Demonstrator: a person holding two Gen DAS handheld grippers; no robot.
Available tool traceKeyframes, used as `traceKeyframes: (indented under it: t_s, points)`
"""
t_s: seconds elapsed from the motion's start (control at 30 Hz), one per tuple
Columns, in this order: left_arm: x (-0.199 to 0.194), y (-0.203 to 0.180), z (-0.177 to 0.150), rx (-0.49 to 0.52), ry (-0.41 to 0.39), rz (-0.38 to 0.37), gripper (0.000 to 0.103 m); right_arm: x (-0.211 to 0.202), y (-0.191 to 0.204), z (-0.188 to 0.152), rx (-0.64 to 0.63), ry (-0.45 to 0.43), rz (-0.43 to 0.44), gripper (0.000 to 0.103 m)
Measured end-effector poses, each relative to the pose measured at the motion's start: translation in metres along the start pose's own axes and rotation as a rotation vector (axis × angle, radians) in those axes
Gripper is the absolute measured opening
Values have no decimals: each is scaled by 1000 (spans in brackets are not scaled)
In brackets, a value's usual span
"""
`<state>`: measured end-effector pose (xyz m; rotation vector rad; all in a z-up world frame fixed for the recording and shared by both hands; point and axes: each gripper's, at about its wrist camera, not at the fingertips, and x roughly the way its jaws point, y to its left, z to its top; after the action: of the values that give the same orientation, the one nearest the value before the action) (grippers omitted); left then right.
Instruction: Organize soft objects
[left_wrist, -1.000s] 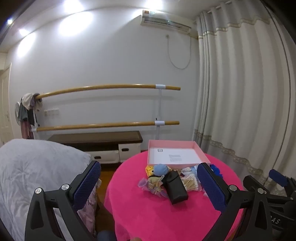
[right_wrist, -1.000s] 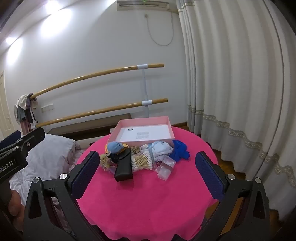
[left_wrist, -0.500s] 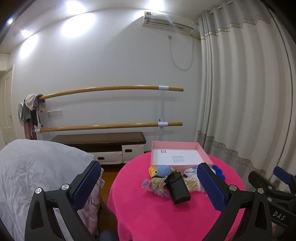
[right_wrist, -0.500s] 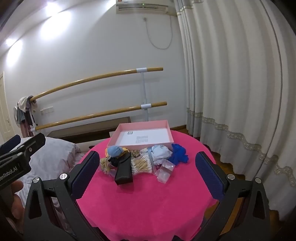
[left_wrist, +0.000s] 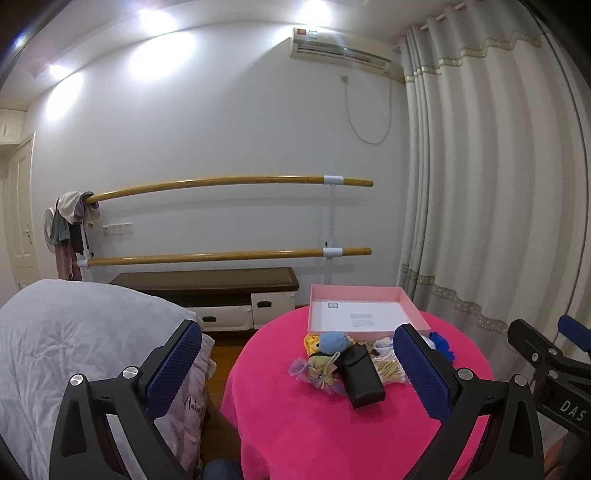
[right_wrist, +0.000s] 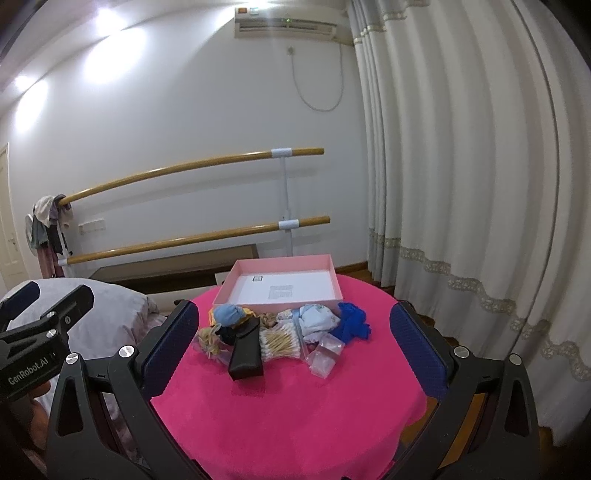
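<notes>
A round table with a pink cloth (right_wrist: 288, 413) holds a pile of small items in front of an open pink box (right_wrist: 280, 288). The pile has a light blue soft ball (right_wrist: 228, 314), a blue cloth (right_wrist: 354, 322), pale baby clothes (right_wrist: 317, 318), a frilly soft toy (right_wrist: 208, 341), a black case (right_wrist: 245, 350), cotton swabs (right_wrist: 277, 341) and clear bags (right_wrist: 325, 356). My right gripper (right_wrist: 293, 350) is open and empty, held well short of the pile. My left gripper (left_wrist: 295, 373) is open and empty, left of the table; the box (left_wrist: 364, 314) and black case (left_wrist: 360, 376) show there.
A grey-covered bed (left_wrist: 74, 350) stands left of the table. A dark low bench (left_wrist: 210, 288) and two wooden wall bars (left_wrist: 229, 254) are behind. White curtains (right_wrist: 461, 203) hang on the right. Clothes (left_wrist: 72, 225) hang on the bar's left end.
Both grippers have drawn back and risen a little; the table and pile look slightly farther away. Both stay open and empty.
</notes>
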<state>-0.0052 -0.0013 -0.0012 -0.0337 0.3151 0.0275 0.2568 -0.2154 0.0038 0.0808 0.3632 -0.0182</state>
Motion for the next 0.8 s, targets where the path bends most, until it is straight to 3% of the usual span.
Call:
traceKeyframes:
  t_s: [0.8]
  points:
    - [17,0,-1,-11,23,13,103,8,-6,5,-11,-2,-17,103]
